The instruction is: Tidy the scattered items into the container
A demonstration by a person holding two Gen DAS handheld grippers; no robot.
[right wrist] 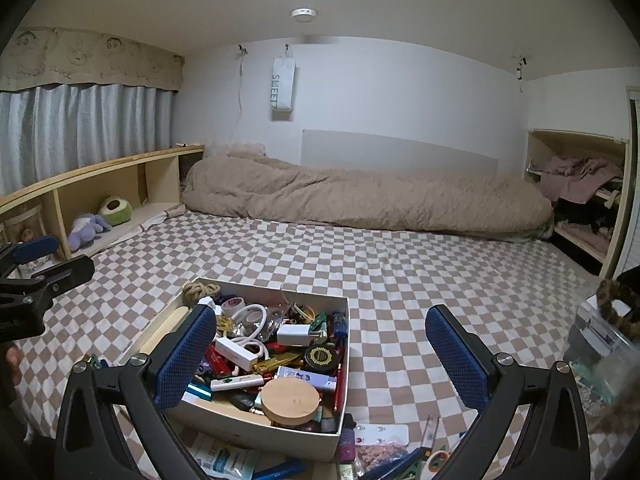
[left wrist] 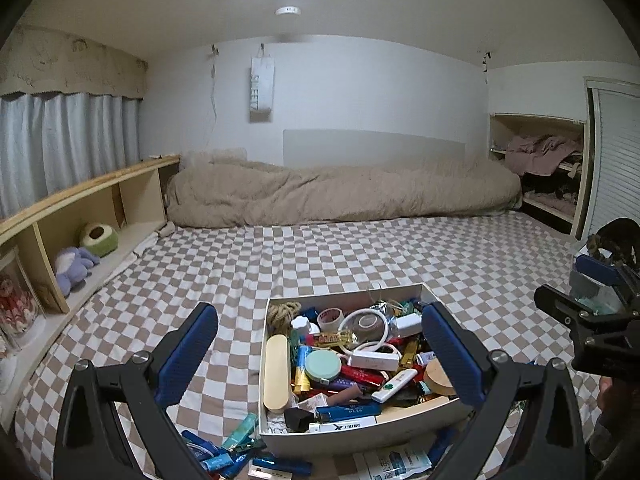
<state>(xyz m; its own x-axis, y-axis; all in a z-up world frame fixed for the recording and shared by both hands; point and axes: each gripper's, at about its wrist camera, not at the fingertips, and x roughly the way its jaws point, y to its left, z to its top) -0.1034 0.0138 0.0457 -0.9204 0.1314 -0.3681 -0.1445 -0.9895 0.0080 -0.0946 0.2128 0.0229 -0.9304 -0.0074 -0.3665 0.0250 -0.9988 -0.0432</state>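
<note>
A white box (left wrist: 380,424) crammed with small items stands on the checkered bedsheet; the right wrist view shows the same box (right wrist: 256,432) with a round wooden lid (right wrist: 292,400) on top of the pile. Loose blue packets (left wrist: 224,456) and a leaflet (left wrist: 396,462) lie in front of it. A blister card (right wrist: 380,440) and a purple item (right wrist: 346,444) lie by its right corner. My left gripper (left wrist: 320,360) hovers open over the box, holding nothing. My right gripper (right wrist: 322,360) is open too, over the box's right side, with nothing in it.
A clear plastic container (right wrist: 600,340) with a leopard-print band (right wrist: 612,300) sits at the right. A rolled beige duvet (left wrist: 340,192) lies across the far side of the bed. A wooden shelf (left wrist: 80,220) with soft toys runs along the left.
</note>
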